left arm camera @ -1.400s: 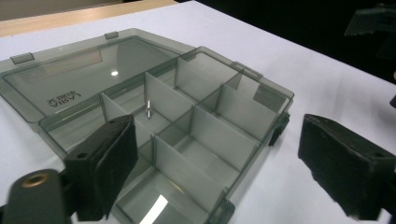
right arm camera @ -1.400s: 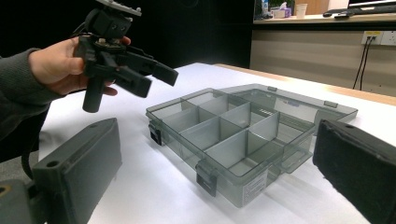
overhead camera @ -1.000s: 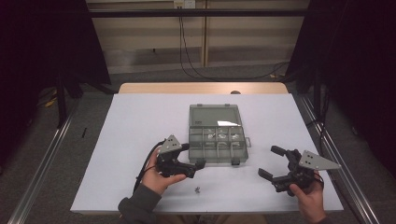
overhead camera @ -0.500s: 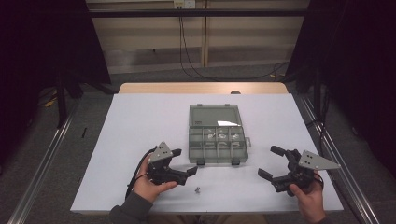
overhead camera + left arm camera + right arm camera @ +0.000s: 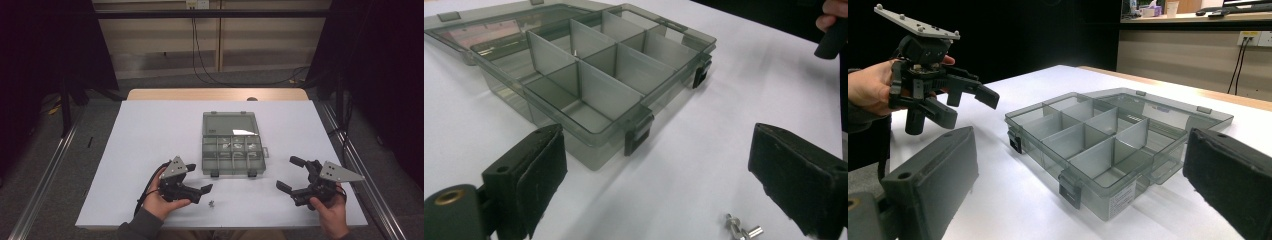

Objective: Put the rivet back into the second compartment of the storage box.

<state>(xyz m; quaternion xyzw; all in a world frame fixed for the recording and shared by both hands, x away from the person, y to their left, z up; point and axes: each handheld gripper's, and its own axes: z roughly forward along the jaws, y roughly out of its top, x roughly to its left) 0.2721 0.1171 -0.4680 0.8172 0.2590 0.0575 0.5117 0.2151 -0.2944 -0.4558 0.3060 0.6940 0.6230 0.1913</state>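
Observation:
A grey see-through compartment box lies open mid-table, its lid flat behind it. Some small metal pieces lie in its back cells; one screw shows in the left gripper view. A few small screws lie loose on the white table in front of the box. My left gripper is open and empty, low over the table left of those screws, jaws toward the box. My right gripper is open and empty, right of the box, facing the left gripper.
The table's near edge runs just below both hands. Metal rails flank the table on both sides. A wooden strip borders its far edge. Bare white surface lies to the left of the box and behind it.
My left gripper has drawn back a little from the box's front-left corner toward the near edge. The right gripper has not moved.

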